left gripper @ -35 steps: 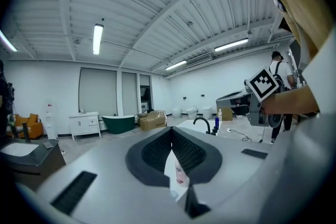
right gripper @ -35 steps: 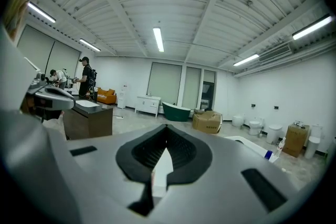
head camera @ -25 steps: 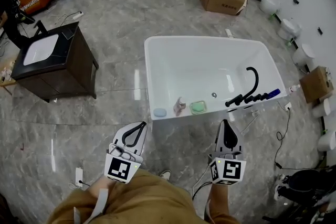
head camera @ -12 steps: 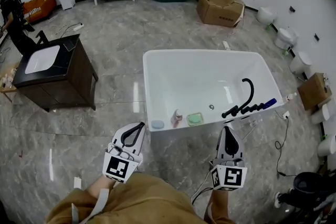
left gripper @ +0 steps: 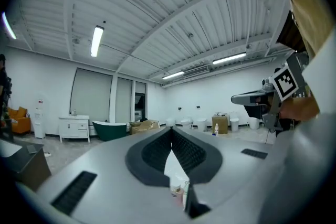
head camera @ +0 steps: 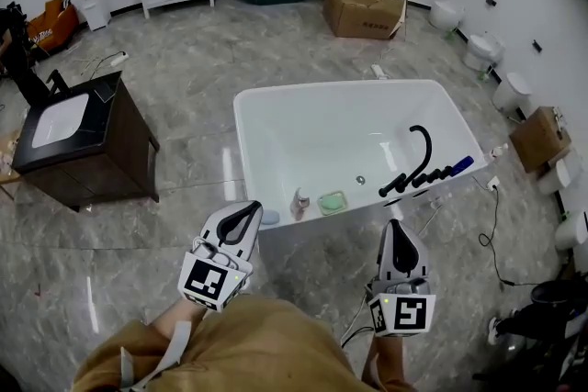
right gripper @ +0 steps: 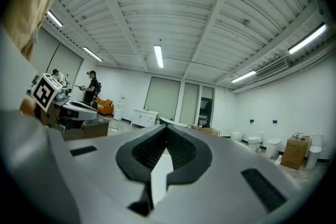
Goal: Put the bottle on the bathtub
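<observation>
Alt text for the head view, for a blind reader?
The left gripper and right gripper, both shut and empty, are held low before a white bathtub. A small bottle stands at the tub's near edge beside a green dish; a black hose lies at its right.

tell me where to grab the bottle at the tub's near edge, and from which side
Grip the bottle round its body, under the cap, from the near side with the left gripper. It stands upright, and the green dish sits close on its right.
</observation>
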Demonstrator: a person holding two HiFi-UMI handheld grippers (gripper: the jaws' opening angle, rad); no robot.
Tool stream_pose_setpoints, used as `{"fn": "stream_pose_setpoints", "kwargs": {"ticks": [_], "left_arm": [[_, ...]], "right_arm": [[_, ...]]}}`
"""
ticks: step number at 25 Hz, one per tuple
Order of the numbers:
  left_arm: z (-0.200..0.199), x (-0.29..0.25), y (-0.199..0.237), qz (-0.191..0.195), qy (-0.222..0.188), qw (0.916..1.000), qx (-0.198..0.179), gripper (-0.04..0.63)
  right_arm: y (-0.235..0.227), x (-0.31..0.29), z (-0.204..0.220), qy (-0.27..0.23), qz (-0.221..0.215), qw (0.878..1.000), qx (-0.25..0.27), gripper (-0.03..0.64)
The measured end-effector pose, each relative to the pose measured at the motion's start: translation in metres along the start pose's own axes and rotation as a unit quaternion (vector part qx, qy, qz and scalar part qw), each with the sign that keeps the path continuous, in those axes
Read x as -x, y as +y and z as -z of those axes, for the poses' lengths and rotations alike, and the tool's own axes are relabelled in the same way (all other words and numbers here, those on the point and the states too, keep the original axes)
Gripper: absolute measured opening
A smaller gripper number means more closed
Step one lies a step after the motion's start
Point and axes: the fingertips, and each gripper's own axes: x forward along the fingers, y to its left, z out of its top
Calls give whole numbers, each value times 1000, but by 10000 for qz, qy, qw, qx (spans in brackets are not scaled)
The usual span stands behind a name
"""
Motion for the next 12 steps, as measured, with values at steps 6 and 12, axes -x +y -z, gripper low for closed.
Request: {"fn": "stream_pose_setpoints", "kwargs": {"ticks": [6,12], "left_arm": [[-3,-4,0,148,-16,9999,-38,8],[-6,5,-2,254,-64,9991,-346,8]], "right_arm": [[16,-5,-12,-36,-155,9998,87,5],[29,-10,-26,-185,-230,9995,104,5]]}}
